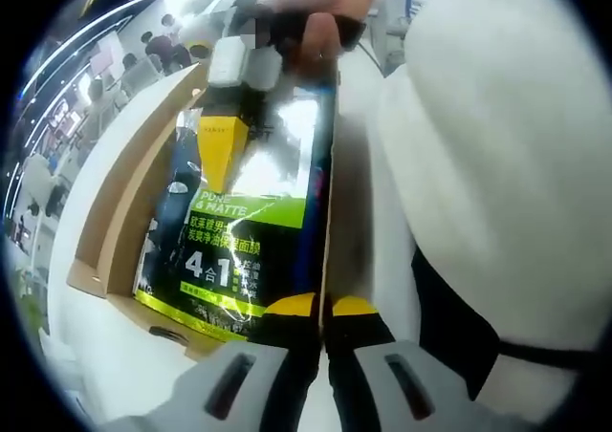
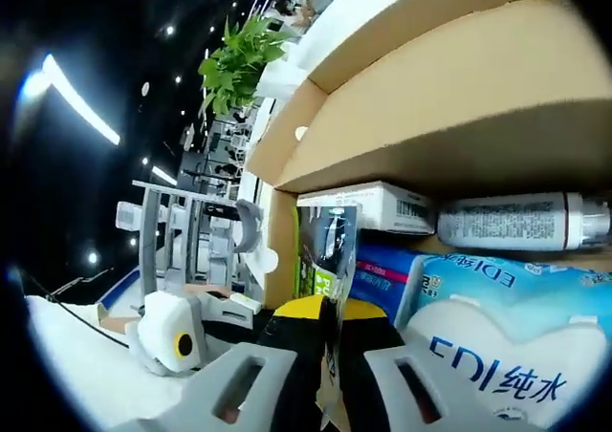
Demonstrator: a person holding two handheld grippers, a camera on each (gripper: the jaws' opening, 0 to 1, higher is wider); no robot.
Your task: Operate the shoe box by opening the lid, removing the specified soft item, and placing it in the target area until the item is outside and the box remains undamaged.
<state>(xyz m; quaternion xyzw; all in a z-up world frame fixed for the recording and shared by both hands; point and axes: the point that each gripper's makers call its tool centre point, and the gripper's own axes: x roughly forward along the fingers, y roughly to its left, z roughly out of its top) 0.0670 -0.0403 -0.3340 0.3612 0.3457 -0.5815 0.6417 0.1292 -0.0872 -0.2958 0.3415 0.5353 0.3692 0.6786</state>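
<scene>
Left gripper [image 1: 323, 310]: yellow-tipped jaws pressed together on the near edge of the mask pouch [image 1: 239, 241].
Right gripper [image 2: 330, 319]: jaws clamped on the pouch's thin edge; seen in the left gripper view [image 1: 222, 145] at the far end.
Mask pouch [image 2: 327, 250]: dark and green sachet, held between both grippers over the open shoe box [image 1: 115, 222].
Box contents: white carton [image 2: 378, 205], spray bottle [image 2: 521, 222], blue wipes pack [image 2: 497, 308].
Surroundings: green plant [image 2: 234, 59], white table [image 1: 76, 356].

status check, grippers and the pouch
Left gripper shut on pouch; right gripper shut on its other edge. Pouch over open box. Nothing in the way.
</scene>
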